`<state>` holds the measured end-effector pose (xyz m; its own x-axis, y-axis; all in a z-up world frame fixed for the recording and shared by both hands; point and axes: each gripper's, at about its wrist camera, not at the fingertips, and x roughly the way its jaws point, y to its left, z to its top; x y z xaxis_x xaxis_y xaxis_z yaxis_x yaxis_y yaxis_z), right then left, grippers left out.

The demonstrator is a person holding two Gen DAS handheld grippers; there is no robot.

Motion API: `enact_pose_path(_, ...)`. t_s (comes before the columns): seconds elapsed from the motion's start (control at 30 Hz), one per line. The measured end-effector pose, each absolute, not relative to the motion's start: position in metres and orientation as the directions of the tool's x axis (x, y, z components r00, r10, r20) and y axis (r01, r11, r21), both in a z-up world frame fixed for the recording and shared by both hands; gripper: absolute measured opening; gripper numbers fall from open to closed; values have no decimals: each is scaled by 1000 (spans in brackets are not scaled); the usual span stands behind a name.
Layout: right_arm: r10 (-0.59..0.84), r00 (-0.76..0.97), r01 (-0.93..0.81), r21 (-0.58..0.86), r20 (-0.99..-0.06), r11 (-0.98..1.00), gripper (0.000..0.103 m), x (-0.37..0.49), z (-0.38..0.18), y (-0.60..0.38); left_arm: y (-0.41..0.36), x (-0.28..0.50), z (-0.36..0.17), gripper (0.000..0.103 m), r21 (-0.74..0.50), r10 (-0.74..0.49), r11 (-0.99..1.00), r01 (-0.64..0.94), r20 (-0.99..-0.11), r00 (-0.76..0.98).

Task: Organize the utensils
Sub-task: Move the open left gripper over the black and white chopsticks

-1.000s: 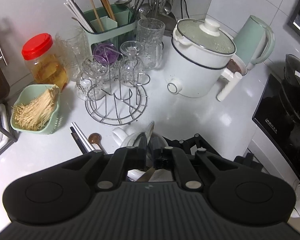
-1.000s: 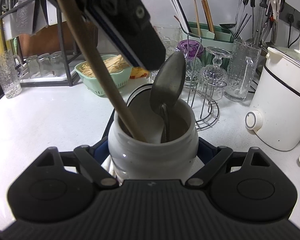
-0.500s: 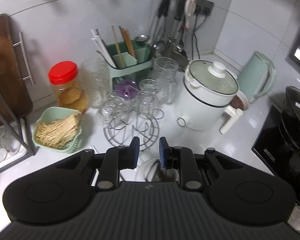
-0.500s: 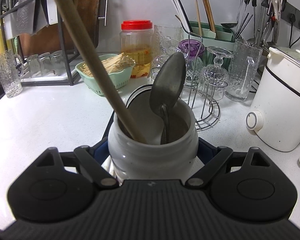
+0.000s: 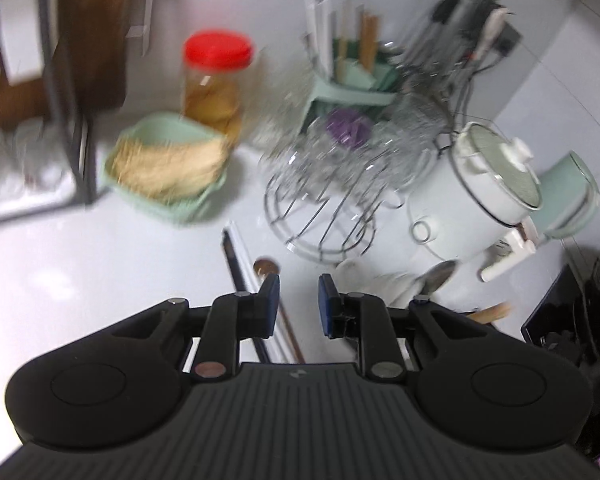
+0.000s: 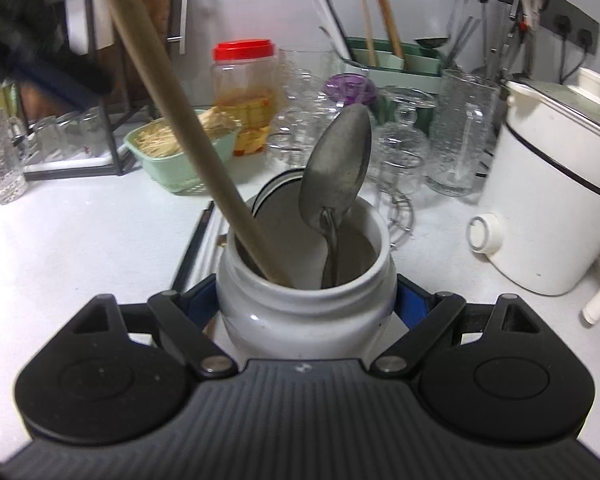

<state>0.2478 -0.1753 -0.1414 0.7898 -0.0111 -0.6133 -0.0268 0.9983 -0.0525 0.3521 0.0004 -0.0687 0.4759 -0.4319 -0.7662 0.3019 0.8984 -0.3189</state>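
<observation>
Two utensils, a wooden handle (image 6: 188, 136) and a metal spoon (image 6: 336, 172), stood in the white jar (image 6: 304, 304) steadied by the clamped right gripper (image 6: 306, 300), while the left gripper (image 5: 299, 304), jaws apart and empty, hovered above loose chopsticks (image 5: 240, 264) on the counter (image 5: 80, 272).

A glossy white countertop (image 6: 80, 240) runs under a pale grey-white wall (image 6: 240, 4), lit evenly from above, with soft glare on the surface. At the left stands a black metal shelf frame (image 6: 112, 120) in front of a brown wooden board (image 5: 96, 28) with a steel bar handle (image 6: 184, 8). On the right, a dark socket strip (image 6: 572, 28) is fixed to the wall, with black cords hanging below it. At the far right edge sits what seems to be a black glass cooktop (image 5: 560, 312), blurred in that view.
</observation>
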Motion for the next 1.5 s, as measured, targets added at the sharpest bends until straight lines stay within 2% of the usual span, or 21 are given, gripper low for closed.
enact_pose_path(0.23, -45, 789, 22, -46, -613, 999, 91, 244, -140, -189, -3, 354, -130, 24, -311, -400, 911, 270, -827, 395)
enact_pose_path(0.57, -41, 788, 19, -43, -615, 999, 91, 238, -140, -199, -30, 354, -188, 24, -206, -306, 933, 295, -885, 352)
enact_pose_path(0.8, -23, 786, -8, -47, -617, 999, 91, 238, -139, -202, -38, 350, -211, 25, -135, -241, 946, 294, -901, 361)
enact_pose_path(0.97, -20, 784, -11, -46, -620, 999, 91, 238, -139, -202, -38, 351, -213, 26, -126, -235, 947, 294, -898, 373)
enact_pose_path(1.17, -20, 787, -11, -46, -617, 999, 91, 237, -139, -203, -42, 351, -213, 25, -57, -179, 951, 304, -903, 389)
enact_pose_path(1.2, -20, 787, -10, -45, -616, 999, 91, 237, -139, -203, -45, 351, -213, 24, -37, -165, 949, 313, -905, 393)
enact_pose_path(1.23, -20, 787, -10, -46, -616, 999, 91, 237, -139, -203, -48, 350, -213, 12, -19, -155, 946, 325, -904, 399)
enact_pose_path(1.27, -21, 787, -10, -47, -616, 999, 91, 237, -139, -202, -50, 350, -213, 8, -18, -160, 942, 335, -902, 400)
enact_pose_path(1.5, -16, 785, -16, -47, -619, 999, 91, 237, -139, -202, -46, 350, -213, 6, -43, -156, 957, 288, -911, 381)
